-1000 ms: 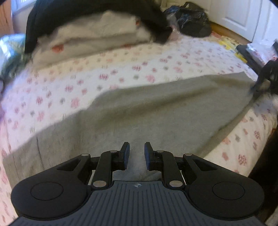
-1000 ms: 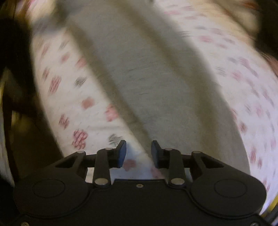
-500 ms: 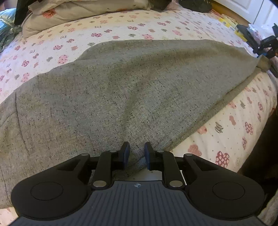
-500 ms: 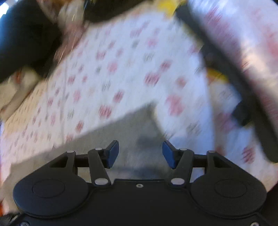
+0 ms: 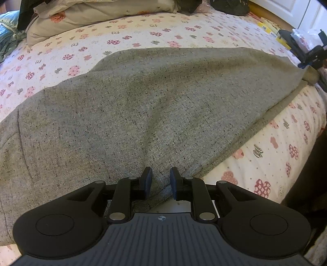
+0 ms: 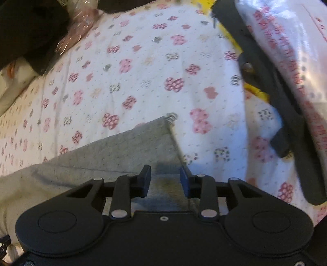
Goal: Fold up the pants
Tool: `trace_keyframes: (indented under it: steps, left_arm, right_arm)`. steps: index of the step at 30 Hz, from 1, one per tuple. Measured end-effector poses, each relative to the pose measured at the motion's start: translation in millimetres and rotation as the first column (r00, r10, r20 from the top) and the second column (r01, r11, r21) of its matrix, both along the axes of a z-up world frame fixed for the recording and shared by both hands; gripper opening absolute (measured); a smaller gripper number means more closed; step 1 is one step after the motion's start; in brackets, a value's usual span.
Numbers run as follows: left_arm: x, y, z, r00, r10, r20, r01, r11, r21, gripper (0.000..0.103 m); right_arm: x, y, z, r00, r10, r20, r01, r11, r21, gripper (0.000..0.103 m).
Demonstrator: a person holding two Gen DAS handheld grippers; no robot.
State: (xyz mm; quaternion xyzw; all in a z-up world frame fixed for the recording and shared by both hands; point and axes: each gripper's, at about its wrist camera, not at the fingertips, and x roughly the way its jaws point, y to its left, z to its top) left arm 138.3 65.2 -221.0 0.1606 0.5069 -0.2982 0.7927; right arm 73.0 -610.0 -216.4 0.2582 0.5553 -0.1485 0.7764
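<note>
Grey pants (image 5: 143, 106) lie spread along the near edge of a bed with a floral sheet (image 5: 143, 36). My left gripper (image 5: 159, 179) sits low at the near edge of the pants, its jaws narrowly apart with a fold of grey cloth between them. In the right wrist view the leg end of the pants (image 6: 130, 151) lies on the sheet (image 6: 143, 71). My right gripper (image 6: 165, 180) is over that end, its jaws apart with cloth between them. The right gripper also shows far right in the left wrist view (image 5: 312, 57).
Pillows and dark clothes (image 5: 98, 12) are piled at the head of the bed. A black bag (image 5: 229, 5) lies at the far side. A black frame (image 6: 265, 86) and a plastic-wrapped package (image 6: 296, 47) stand right of the bed. The bed's edge (image 5: 286, 163) drops off at right.
My left gripper has come down onto the pants' near edge. My right gripper has swung round to the leg end, and its jaws have narrowed over the cloth.
</note>
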Motion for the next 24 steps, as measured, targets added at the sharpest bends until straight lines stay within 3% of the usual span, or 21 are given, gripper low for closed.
trace_keyframes:
  steps: [3,4,6,10,16,18,20,22,24]
  left_arm:
    - [0,1,0,1.0,0.001,-0.002,-0.001,1.0,-0.004,0.019]
    - [0,1,0,1.0,0.002,-0.003,-0.002,1.0,-0.004,0.019]
    - [0,1,0,1.0,0.002,-0.002,-0.002,1.0,-0.004,0.019]
    - [1,1,0,1.0,-0.003,-0.002,0.002,1.0,-0.006,0.02]
    - [3,1,-1,1.0,-0.003,-0.007,0.003,1.0,-0.01,0.02]
    - [3,0,-1,1.0,-0.001,-0.006,0.001,1.0,-0.01,0.02]
    - [2,0,-1,1.0,0.0,-0.004,0.0,1.0,-0.011,0.02]
    - [3,0,-1,1.0,0.0,-0.007,-0.001,1.0,-0.013,0.02]
    - [4,1,-2,1.0,0.001,-0.012,-0.001,1.0,-0.015,0.02]
  right_arm:
    - [2,4,-12,0.998,0.04,-0.048,-0.038,0.999,0.027,0.046]
    - [2,6,-14,0.997,0.055,-0.05,-0.054,0.998,0.019,0.041]
    - [0,13,-11,0.995,0.088,-0.053,-0.088,0.996,-0.011,0.007]
    - [-1,16,0,0.993,0.108,-0.05,-0.11,0.992,-0.06,0.005]
    - [0,1,36,0.995,0.098,0.034,-0.097,0.994,-0.052,0.005]
    - [7,-3,25,0.996,0.087,0.003,-0.087,0.995,-0.058,0.019]
    - [7,-5,9,0.997,0.068,-0.046,-0.07,0.997,-0.043,0.054]
    - [3,-6,-1,0.997,0.05,-0.053,-0.051,0.998,-0.03,0.055]
    - [1,-3,-11,0.996,0.05,-0.069,-0.05,0.999,-0.005,0.049]
